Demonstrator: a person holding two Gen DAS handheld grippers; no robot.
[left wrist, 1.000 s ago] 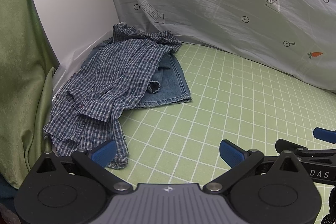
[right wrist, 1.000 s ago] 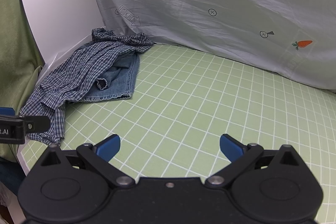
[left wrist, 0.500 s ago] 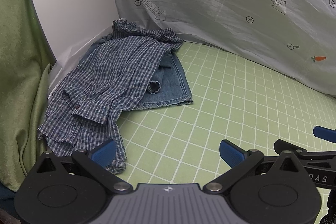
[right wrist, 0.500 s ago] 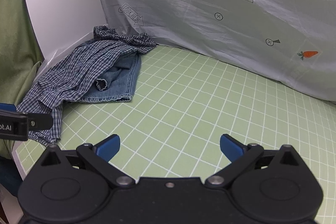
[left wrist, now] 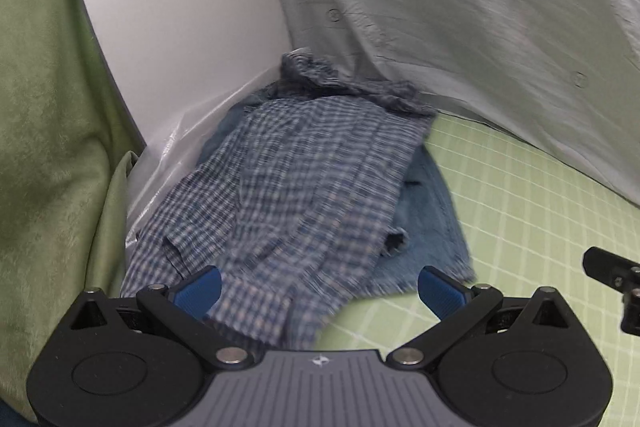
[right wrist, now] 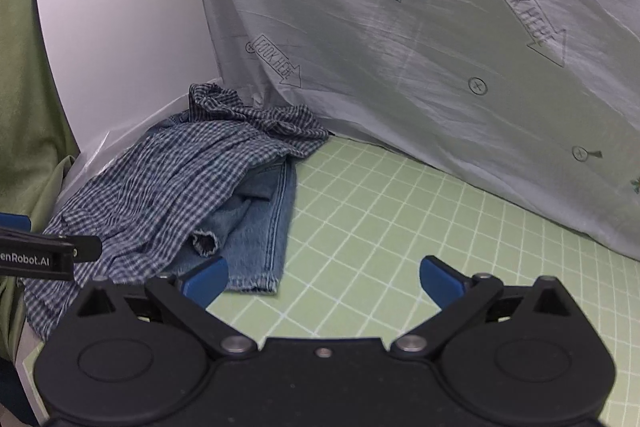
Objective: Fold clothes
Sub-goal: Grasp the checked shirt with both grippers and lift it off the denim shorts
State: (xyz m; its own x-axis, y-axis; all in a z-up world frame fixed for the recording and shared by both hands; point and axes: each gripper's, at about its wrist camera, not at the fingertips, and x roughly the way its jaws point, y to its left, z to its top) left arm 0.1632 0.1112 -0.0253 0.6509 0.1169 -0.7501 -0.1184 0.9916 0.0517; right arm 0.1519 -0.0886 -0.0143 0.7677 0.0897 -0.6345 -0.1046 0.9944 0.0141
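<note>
Straight ahead of the left hand-held gripper (left wrist: 318,291), almost under its spread, empty blue fingertips, lies the crumpled checked shirt (left wrist: 304,187), heaped over a piece of blue denim (left wrist: 428,227) in the far-left corner of the green gridded table (left wrist: 540,227). Its long axis runs away from the fingers toward the corner where the white panel (left wrist: 180,7) meets the grey printed sheet (left wrist: 460,47), the near hem closest to the left fingertip. The right hand-held gripper (right wrist: 322,279), likewise wide apart and holding nothing, sits further right, with the pile ahead and to its left. By my judgement the left hand is nearer and better placed to pinch the near hem first.
</note>
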